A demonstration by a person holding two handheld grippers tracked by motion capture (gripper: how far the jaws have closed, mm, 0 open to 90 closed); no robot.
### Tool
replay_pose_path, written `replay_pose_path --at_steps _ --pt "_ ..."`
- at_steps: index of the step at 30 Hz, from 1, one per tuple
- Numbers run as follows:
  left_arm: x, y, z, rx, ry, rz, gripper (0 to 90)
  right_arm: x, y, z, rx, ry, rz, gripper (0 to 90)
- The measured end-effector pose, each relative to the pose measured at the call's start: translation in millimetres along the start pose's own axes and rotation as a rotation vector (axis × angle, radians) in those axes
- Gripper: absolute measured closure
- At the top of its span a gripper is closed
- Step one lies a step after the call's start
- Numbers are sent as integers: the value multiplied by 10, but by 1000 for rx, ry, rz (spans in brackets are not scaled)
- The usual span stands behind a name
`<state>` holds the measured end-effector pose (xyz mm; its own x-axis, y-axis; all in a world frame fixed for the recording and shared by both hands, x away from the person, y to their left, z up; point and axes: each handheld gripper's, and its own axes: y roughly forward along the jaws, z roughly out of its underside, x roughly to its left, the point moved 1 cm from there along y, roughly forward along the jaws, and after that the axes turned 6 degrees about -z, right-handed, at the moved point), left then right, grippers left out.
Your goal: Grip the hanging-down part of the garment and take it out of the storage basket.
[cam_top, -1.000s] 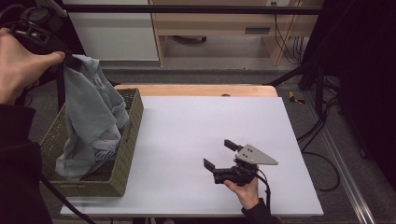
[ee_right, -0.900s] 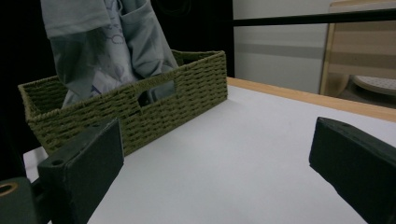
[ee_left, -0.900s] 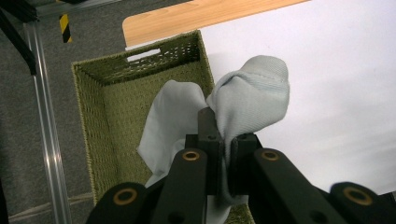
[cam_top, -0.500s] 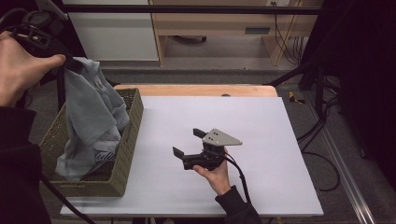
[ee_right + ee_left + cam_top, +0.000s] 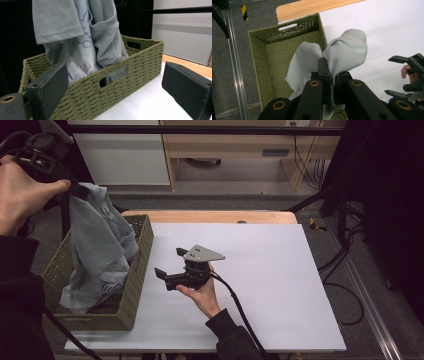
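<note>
- While the garment hung from the raised tool, the high view placed the left gripper (image 5: 42, 160) at the upper left of the frame, clamped on a fold of the pale grey T-shirt (image 5: 97, 252). The shirt draped down into the woven basket (image 5: 132, 285) at the left of the frame, its lower part resting inside. The right gripper (image 5: 172, 267) sat at frame centre over the white table (image 5: 280, 270), jaws spread wide and empty, pointed toward the basket.
- In the left gripper view, the jaws stood narrow at bottom centre, pinching a bunched ridge of the T-shirt (image 5: 347, 51). The basket (image 5: 265, 62) lay beneath at the left of the frame. The grip looked secure; the lift likely needed to go higher before the hem would clear the rim.
- In the right gripper view, the wide jaws framed the near wall of the basket (image 5: 117, 82), with the T-shirt (image 5: 82, 37) hanging at upper centre, a sleeve hem and a printed panel showing. A sound second grasp would probably take the free hanging edge above the rim, not the weave, so the cloth could be spread flat on the table.
</note>
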<state>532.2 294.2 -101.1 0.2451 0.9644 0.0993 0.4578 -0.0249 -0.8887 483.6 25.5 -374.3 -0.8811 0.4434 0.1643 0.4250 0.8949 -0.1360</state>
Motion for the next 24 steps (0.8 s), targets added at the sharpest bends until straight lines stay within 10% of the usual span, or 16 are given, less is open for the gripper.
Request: replay_pose_path --at_steps 24 --pt "45 -71 14 -13 9 -7 858 262 1021 24 113 -27 -82 182"
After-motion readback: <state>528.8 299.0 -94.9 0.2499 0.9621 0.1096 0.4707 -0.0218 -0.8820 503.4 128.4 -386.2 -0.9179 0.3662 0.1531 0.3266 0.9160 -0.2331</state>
